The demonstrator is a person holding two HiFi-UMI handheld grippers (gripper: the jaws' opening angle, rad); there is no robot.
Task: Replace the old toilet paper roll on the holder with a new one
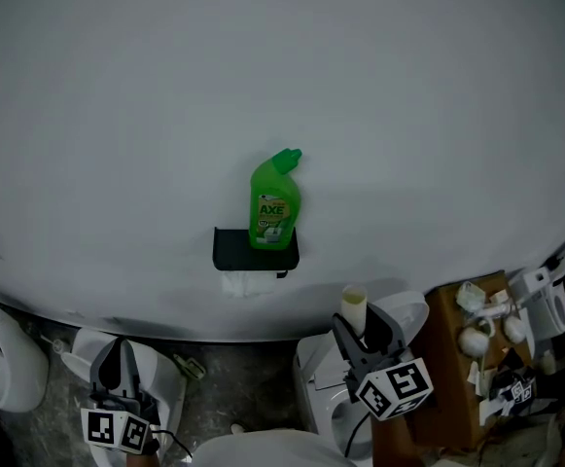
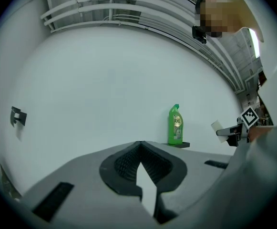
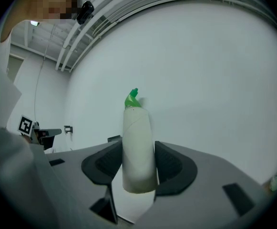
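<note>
Holding tube [image 3: 137,128] upright; R hand-held gripper [image 3: 137,159] level; L hand-held gripper [image 2: 139,149] closed

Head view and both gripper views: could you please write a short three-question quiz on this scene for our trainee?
1. Fill in: the green bottle stands on the black ___ fixed to the wall.
2. What is between the jaws of the right gripper? A) a sponge B) a bare cardboard tube C) nothing
3. True or false: the left gripper is shut with nothing in it.

Key:
1. holder
2. B, the jaws are closed on the upright tube
3. true
</note>
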